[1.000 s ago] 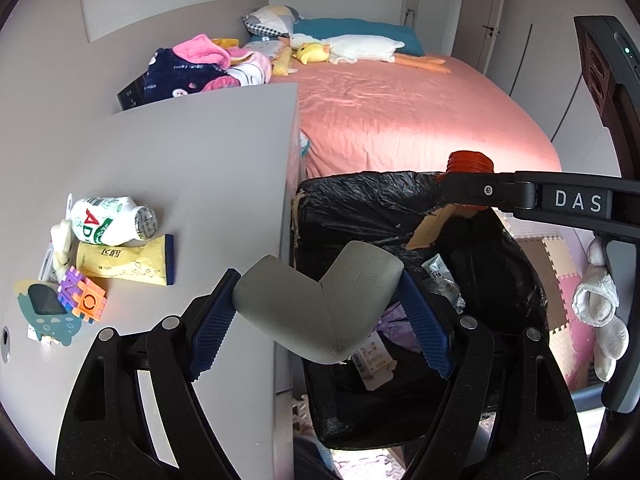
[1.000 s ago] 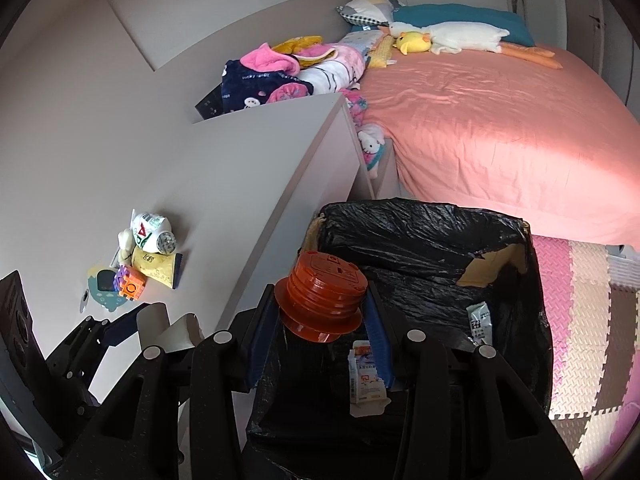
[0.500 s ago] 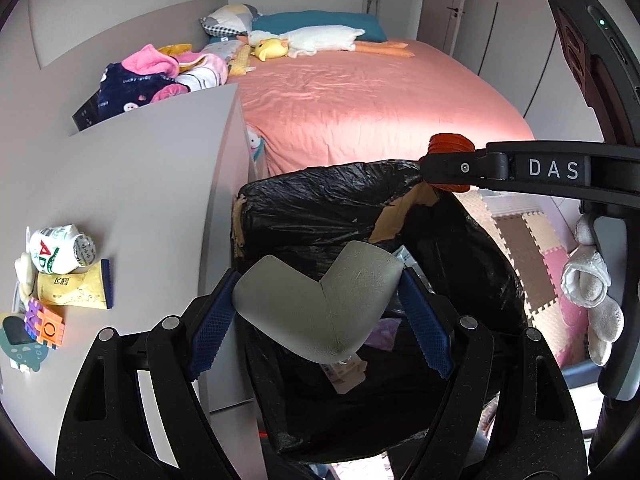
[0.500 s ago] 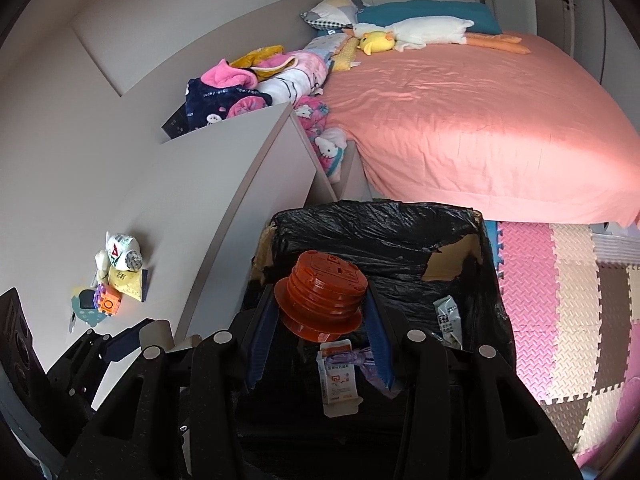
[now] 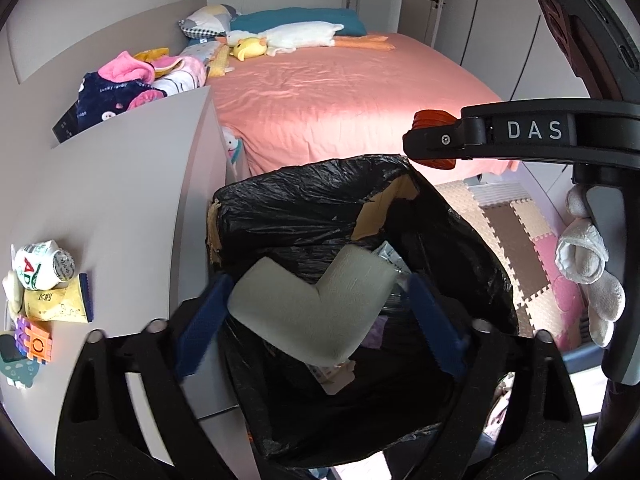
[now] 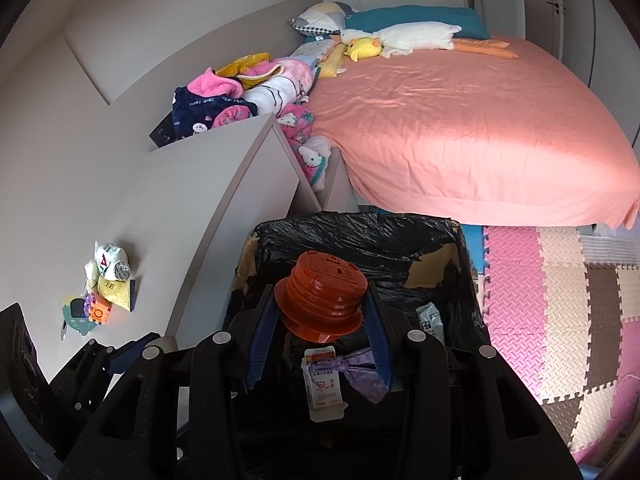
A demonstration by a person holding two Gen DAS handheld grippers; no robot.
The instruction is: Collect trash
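The left tool point(image 5: 316, 312) hangs over the black-lined trash bin point(image 5: 304, 208), its jaws now spread wide, and the grey foam corner piece point(image 5: 308, 312) sits loose between them. The right tool point(image 6: 320, 336) is clamped on an orange ribbed lid point(image 6: 322, 296) above the same bin. More bits of rubbish point(image 5: 44, 280) lie on the counter point(image 5: 120, 208)

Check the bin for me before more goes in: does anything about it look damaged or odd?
Yes. The black liner is torn at the far right corner, baring brown cardboard, and again at the left corner. Otherwise the bin stands upright.
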